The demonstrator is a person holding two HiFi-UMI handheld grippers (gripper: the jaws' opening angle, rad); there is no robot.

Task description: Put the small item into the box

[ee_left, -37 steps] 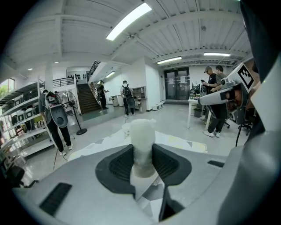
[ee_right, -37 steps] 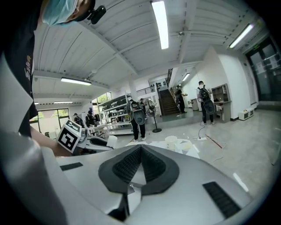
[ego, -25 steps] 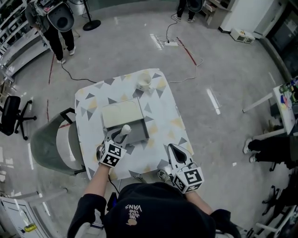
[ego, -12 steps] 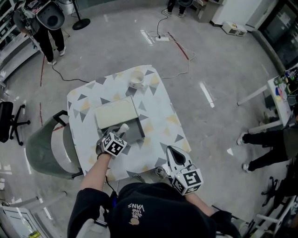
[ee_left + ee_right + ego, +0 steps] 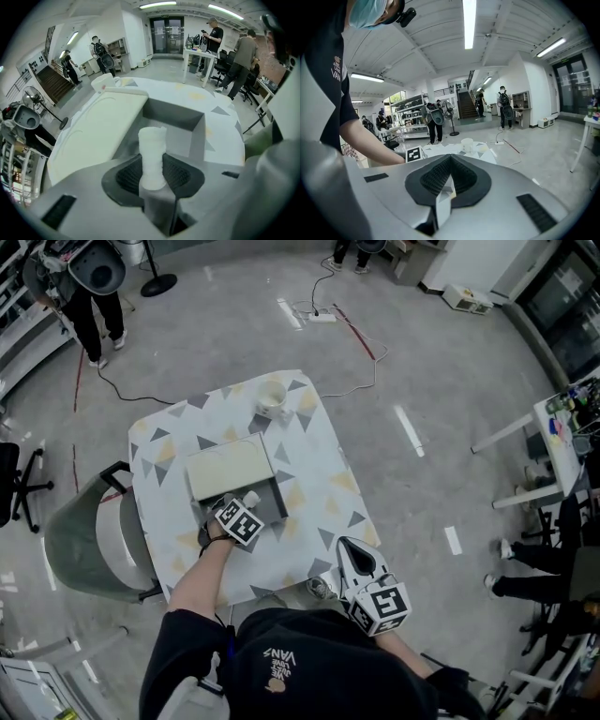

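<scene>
**White roll held over the open grey box**

The left gripper [image 5: 244,509] clamps a small white roll [image 5: 152,154] between wide-set jaws, its end sticking out past the tips. It hangs over the near edge of the grey box [image 5: 274,505] at the centre of the table [image 5: 323,470]. The cream lid [image 5: 228,470] lies at 11 o'clock of the opening, and a cup [image 5: 270,396] stands at the table's 12 o'clock edge. The right gripper [image 5: 347,547], jaws together and empty, hovers at the table's 5 o'clock corner.

Head view looks steeply down; both gripper views apparently share the table [image 5: 319,486].
</scene>
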